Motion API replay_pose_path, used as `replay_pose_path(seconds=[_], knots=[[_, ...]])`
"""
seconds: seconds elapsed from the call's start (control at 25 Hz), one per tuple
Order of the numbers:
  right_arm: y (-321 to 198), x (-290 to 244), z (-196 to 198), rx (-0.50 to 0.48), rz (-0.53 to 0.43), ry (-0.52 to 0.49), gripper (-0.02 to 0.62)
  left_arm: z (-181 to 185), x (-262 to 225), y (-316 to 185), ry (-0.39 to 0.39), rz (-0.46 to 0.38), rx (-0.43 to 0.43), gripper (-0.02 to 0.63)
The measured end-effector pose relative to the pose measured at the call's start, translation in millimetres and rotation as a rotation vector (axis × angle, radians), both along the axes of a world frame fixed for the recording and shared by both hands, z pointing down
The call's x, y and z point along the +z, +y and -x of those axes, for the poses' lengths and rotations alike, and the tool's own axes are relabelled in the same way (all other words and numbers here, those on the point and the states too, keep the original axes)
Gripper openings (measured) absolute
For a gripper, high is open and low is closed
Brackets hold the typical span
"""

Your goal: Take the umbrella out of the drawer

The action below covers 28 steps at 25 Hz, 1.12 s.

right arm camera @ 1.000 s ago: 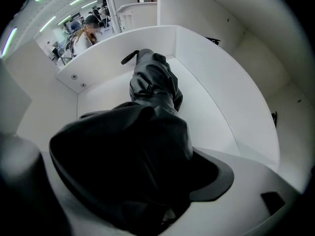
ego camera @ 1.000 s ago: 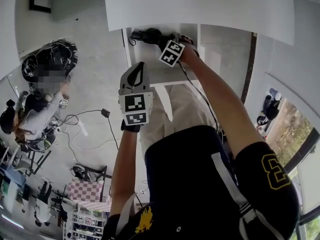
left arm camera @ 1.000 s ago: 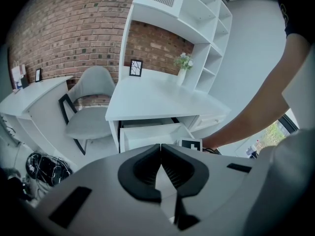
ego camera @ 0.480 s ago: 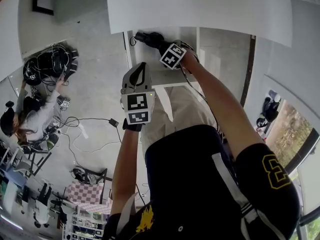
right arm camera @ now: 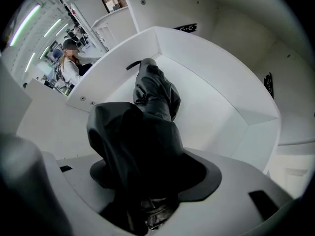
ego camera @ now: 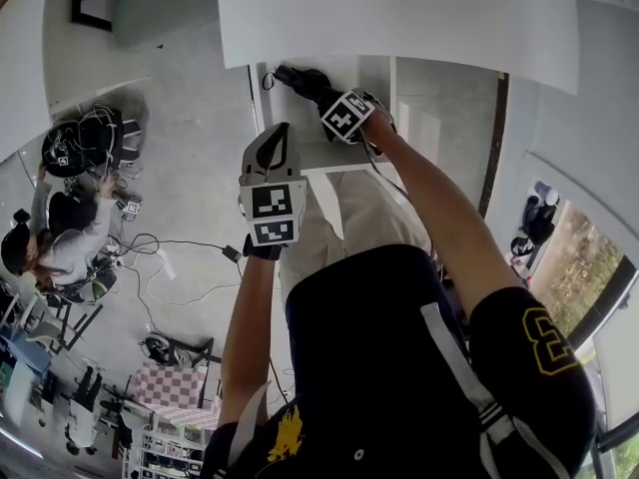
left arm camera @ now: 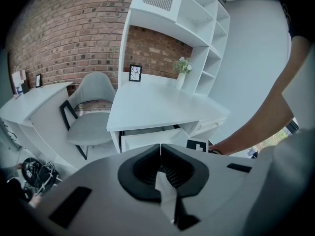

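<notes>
Umbrella [right arm camera: 155, 97] grasped in drawer [right arm camera: 197, 43].
Right gripper [right arm camera: 152, 176] jaws, just closing, are clamped on it; left gripper [left arm camera: 160, 149] jaws are pressed together, empty. Lift-out is required next.

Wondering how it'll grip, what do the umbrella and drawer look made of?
Umbrella: black synthetic fabric, probably nylon or polyester; slight sheen, soft folds.
Drawer: white painted or laminated board, probably; flat matte panels, crisp corners, no grain.

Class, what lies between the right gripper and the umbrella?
Nothing: the right gripper view shows the right gripper, jaws just closing, gripping the black umbrella directly.
</notes>
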State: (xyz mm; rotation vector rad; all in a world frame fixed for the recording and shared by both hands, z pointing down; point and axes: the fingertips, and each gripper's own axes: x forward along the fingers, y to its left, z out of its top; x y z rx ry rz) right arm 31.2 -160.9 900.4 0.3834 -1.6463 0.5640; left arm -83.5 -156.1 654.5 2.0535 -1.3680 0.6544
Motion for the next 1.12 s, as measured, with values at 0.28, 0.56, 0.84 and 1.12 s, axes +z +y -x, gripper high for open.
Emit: replay_pose_path(seconds=[0.28,0.56,0.84,1.12], knots=[[10,-24,5,0.084,0.058,-0.037,0.29,7,-18,7,-0.005,-0.009,0.02,0.021],[18,-47,-5,0.144,0.1,-0.055,0.258,7,-32,4,-0.014,-0.022,0.03,0.02],[24,-72,-10,0.163,0.119,-0.053,0.234,15,-51,3,-0.029,-0.039,0.06,0.021],[25,-97,-12,0.223,0.142,-0.072,0.218,19,-66,3,-0.029,-0.046,0.078,0.02]])
